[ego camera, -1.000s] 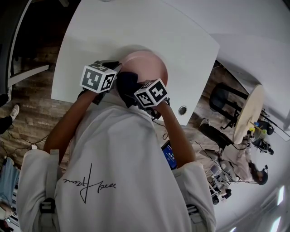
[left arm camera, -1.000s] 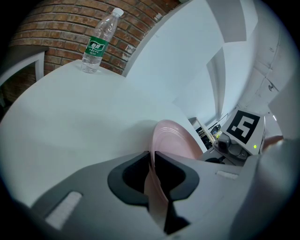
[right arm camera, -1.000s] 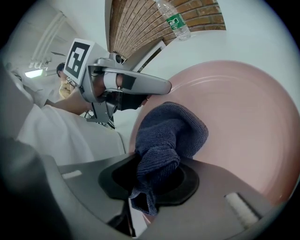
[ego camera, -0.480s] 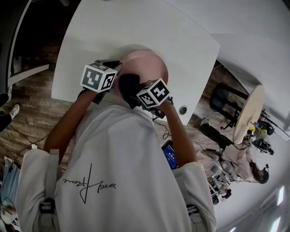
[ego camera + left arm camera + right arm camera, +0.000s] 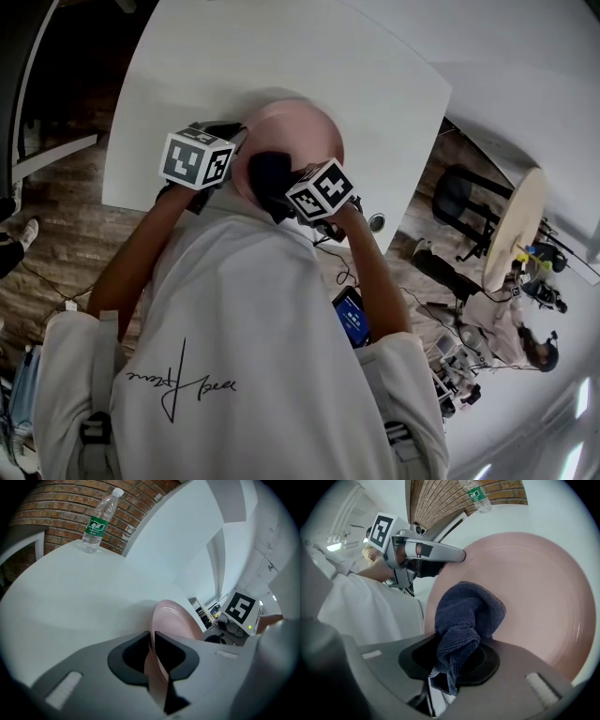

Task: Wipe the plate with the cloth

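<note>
Pressing a dark cloth to a pink plate that the other gripper holds by its rim.

Nearest, the right gripper (image 5: 457, 660) has its fingers closed on a bunched dark blue cloth (image 5: 468, 613). The cloth's free wad lies against the face of the pink plate (image 5: 534, 597), toward the plate's lower left in the right gripper view. The left gripper (image 5: 153, 641) has its fingers clamped on the plate's rim, which shows edge-on between them. In the head view the plate sits over the near edge of the white counter (image 5: 70, 588), just ahead of the person's chest; whether it touches the counter cannot be told. Farther back, a clear water bottle (image 5: 97, 523) with a green label stands upright on the counter, well apart from the plate, in front of a brick wall (image 5: 56, 498).
</note>
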Tool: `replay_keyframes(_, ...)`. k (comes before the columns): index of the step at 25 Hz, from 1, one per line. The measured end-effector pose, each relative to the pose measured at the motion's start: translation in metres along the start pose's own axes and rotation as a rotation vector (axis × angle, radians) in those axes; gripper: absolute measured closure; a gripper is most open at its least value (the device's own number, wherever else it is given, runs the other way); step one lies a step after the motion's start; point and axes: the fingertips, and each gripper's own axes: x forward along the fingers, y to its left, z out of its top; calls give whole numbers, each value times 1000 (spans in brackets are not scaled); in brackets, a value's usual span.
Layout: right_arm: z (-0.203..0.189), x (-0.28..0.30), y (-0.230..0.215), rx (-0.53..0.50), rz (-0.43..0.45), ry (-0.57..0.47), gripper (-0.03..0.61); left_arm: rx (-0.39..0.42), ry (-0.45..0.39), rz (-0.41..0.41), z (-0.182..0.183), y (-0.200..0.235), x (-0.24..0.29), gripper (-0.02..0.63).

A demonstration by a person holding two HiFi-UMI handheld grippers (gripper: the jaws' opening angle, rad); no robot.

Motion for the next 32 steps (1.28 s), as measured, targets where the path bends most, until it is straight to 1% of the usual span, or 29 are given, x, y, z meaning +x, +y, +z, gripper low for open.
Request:
replay_keyframes(4,-7,-4,-4,-6,-18,22,471,1,-1,-1,2,-2,1,560)
replay_keyframes(11,-20,-12,-20,-28,-100,75,471,1,0,0,-1,0,-1,560)
replay_keyframes(17,-21,-18,-27,-26,-134,66,471,1,2,-2,-3,1,-1,558)
replay_keyframes(23,-18,-23,-36,-54,-204,53,471,14,1,4,-2,0,-2,557)
replay_keyframes(32,-12,-34,-55,-49,-294,32,471,11,1,4,-2,1,-3,557)
